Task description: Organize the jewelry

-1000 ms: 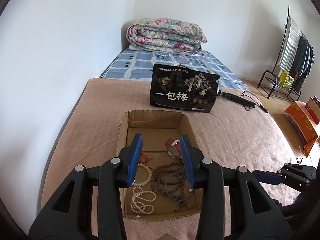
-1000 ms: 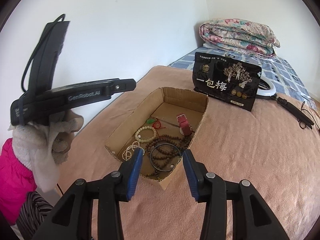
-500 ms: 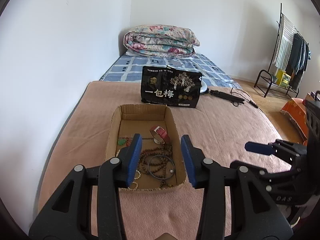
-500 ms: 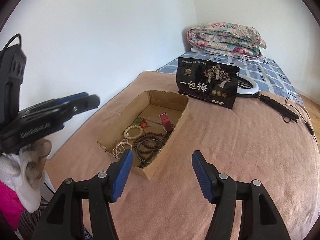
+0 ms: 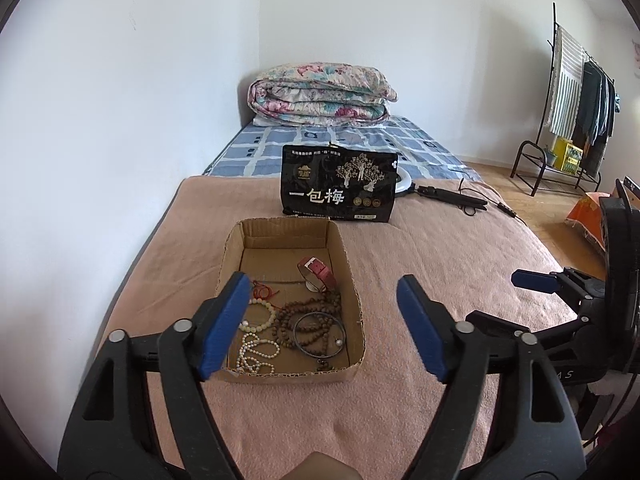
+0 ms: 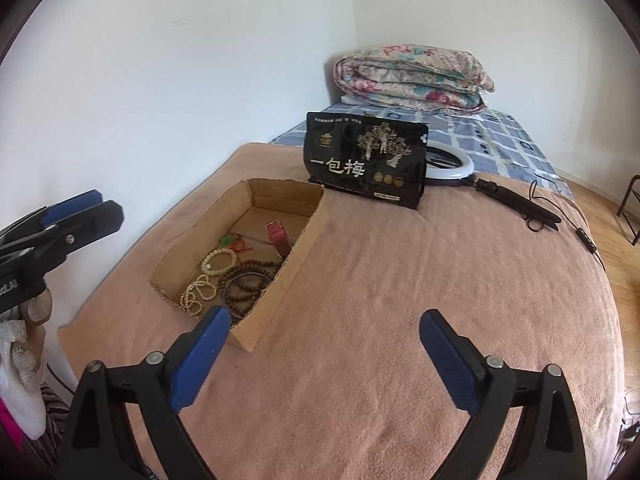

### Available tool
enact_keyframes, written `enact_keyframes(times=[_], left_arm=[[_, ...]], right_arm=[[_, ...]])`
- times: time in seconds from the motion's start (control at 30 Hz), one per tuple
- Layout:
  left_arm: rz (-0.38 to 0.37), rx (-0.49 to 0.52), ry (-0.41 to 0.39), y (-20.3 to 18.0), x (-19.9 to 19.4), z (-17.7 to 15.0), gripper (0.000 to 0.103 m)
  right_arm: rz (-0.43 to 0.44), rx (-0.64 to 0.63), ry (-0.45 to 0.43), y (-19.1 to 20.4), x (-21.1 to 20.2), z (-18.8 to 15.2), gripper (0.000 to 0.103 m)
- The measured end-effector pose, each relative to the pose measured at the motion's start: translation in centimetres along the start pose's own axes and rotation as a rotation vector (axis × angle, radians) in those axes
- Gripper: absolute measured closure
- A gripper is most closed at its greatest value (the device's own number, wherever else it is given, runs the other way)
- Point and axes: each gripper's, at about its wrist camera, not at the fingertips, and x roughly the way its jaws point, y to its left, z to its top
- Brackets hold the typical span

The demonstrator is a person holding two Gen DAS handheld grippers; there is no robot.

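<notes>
Bright, even daylight in both views, coming from the right side of the room. Soft, faint shadows only: a dim patch inside the box (image 5: 288, 236) along its near wall, slight shade under the bag (image 6: 366, 160). Mild glare off the white wall (image 5: 120, 100), washed out toward the upper left. Strong fisheye bend, with dark rounded corners and stretched edges. Sharp focus at centre; beads (image 5: 308, 320) readable. Slightly soft near the rim, as at the rack (image 5: 576, 92).
</notes>
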Motion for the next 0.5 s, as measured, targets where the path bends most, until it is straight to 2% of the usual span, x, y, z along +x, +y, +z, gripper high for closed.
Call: enact_keyframes(times=[0.17,0.4,0.5], left_arm=[[0.021,0.033,-0.023,-0.7,-0.4,0.1,0.013],[0.02,0.04,-0.026,-1.3,-0.8,0.0,0.009],[0.032,0.044,-0.027,-1.5,-0.8,0.1,0.003]], right_arm=[[-0.012,0.021,-0.011,-0.6,-0.1,0.2,0.005],[-0.036,0.032,-0.038,-1.0,-0.3,0.4,0.0],[-0.036,0.042,-0.043,-1.3,-0.3,0.5,0.0]])
